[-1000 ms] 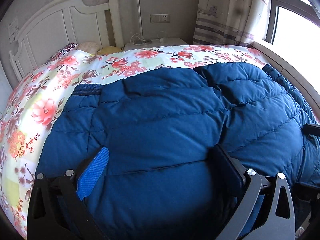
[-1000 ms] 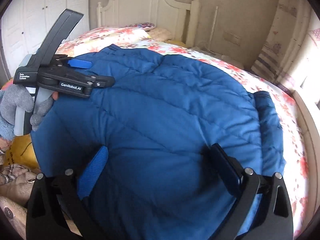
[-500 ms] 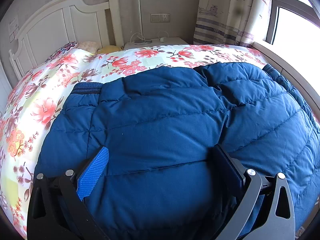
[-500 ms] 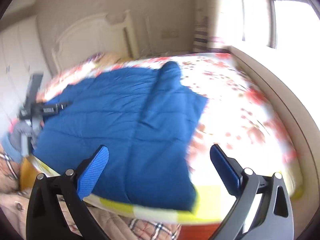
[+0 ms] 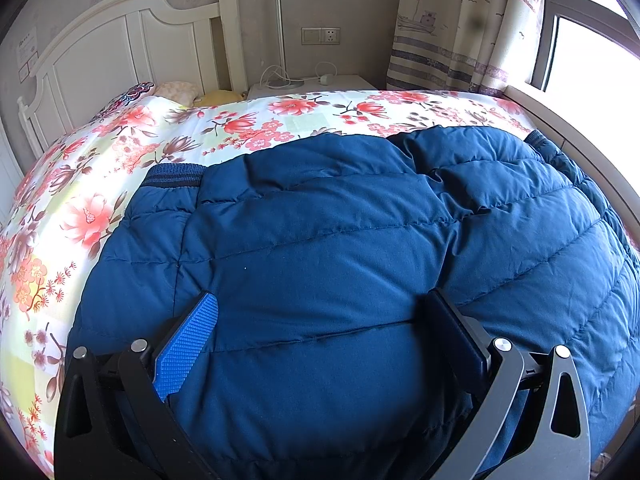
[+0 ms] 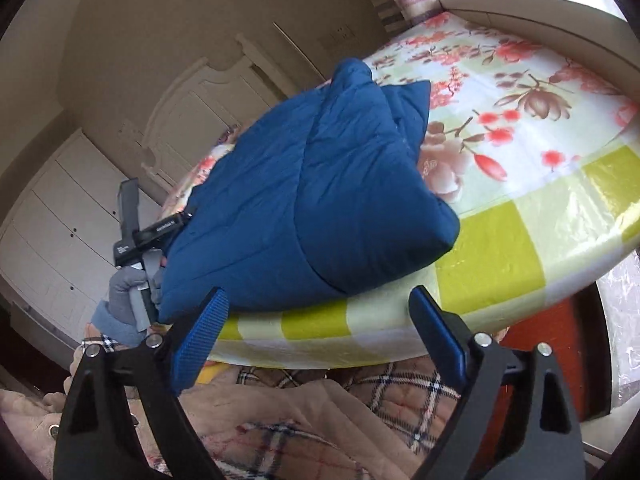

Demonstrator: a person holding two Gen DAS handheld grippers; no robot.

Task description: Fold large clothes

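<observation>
— What's on the bed (image 6: 500, 240)?
— A blue padded coat (image 6: 320, 200), bunched along its near edge.
— And the right gripper (image 6: 318, 322)?
— Spread wide, off that edge, holding nothing; the left gripper (image 6: 160, 232) meets the coat's far-left side.

I'm in a home bedroom: floral-sheeted bed (image 5: 280, 120), white headboard (image 5: 120, 52), nightstand (image 5: 312, 82), curtained window (image 5: 452, 24), white wardrobe (image 6: 52, 220).

A bed (image 5: 132, 160) with a white headboard (image 5: 104, 56) wears a floral cover (image 6: 532, 120) edged in yellow-green checks. A blue quilted jacket (image 5: 340, 248) lies flat on it, filling the left wrist view from 3 to 8 o'clock. Pillows (image 5: 176, 90) sit at 11 o'clock.
</observation>
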